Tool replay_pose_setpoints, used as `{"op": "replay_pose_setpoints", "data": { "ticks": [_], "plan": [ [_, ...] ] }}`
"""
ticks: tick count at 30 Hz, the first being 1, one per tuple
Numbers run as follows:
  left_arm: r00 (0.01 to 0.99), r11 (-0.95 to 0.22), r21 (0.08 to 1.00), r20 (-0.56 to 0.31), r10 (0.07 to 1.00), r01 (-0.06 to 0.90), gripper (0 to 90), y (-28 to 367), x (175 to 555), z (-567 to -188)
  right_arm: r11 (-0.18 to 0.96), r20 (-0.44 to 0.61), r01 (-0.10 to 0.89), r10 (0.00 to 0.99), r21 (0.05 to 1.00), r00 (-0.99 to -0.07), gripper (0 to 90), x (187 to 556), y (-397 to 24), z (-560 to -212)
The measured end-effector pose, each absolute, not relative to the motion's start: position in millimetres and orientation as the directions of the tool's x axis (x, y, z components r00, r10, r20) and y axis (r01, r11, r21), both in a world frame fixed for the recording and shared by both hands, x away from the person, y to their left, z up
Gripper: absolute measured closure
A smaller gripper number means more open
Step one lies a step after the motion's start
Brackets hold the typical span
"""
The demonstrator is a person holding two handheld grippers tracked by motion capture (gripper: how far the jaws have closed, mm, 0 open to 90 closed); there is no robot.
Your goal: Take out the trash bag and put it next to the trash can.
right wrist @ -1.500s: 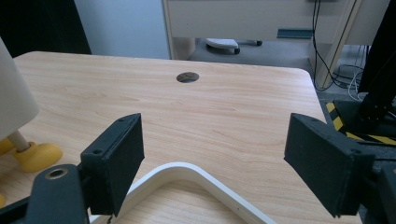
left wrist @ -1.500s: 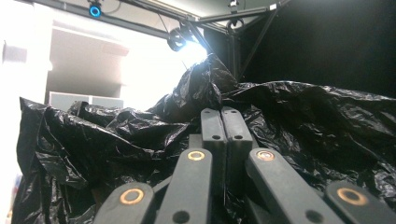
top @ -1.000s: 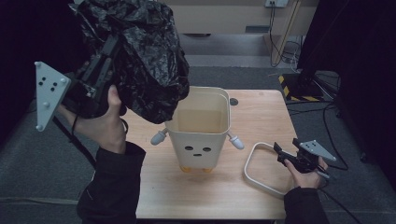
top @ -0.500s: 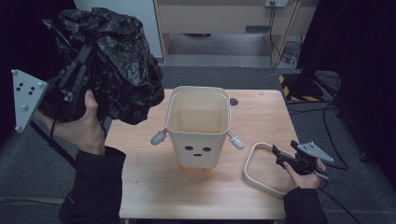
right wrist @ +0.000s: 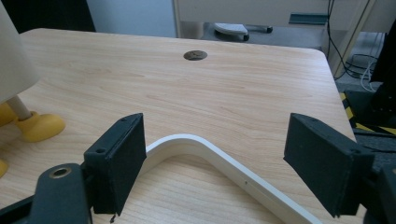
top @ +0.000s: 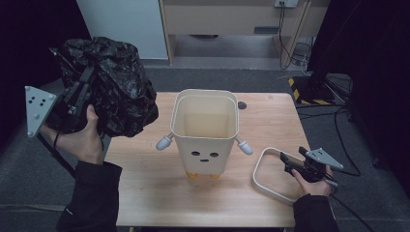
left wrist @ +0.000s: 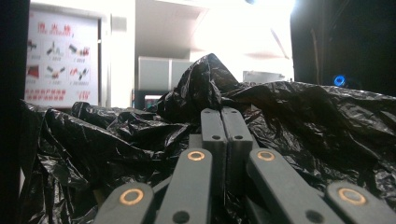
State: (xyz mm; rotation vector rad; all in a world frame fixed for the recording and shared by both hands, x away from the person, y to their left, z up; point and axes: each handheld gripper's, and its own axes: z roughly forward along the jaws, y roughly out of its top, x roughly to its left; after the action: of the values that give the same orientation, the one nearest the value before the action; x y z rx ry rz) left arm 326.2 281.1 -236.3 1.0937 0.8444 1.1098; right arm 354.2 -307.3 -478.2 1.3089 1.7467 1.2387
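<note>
A crumpled black plastic bag hangs in the air left of the table, with my left gripper shut on it. In the left gripper view the jaws stand pressed together with bag film bunched all around them. A cream bin with a drawn face, small arms and yellow feet stands upright mid-table, showing nothing inside. My right gripper rests low at the right, open, its pads on either side of a white rounded ring that lies flat on the wood.
The wooden table has a dark round grommet behind the bin. One yellow foot of the bin lies left of my right gripper. A cabinet stands behind the table, and cables and a yellow-black striped base lie on the floor at right.
My left hand has carried the bag leftward and down, away from above the bin's left rim, so the bin's opening is now uncovered. The right gripper has stayed over the ring.
</note>
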Motion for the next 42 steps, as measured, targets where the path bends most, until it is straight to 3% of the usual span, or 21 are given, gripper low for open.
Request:
{"op": "replay_pose_setpoints", "data": {
  "ticks": [17, 42],
  "plan": [
    [0.216, 0.043, 0.997, -0.028, 0.976, -0.067, 89.2, 298, 347, -311, 0.115, 0.034, 0.389, 0.934, 0.914, -0.357, 22.9, 353, -306, -487],
    [0.212, 0.008, 0.989, -0.040, 0.976, 0.150, 88.8, 300, 377, -378, 0.110, 0.037, 0.433, 0.948, 0.895, -0.317, 21.4, 350, -312, -494]
  ]
}}
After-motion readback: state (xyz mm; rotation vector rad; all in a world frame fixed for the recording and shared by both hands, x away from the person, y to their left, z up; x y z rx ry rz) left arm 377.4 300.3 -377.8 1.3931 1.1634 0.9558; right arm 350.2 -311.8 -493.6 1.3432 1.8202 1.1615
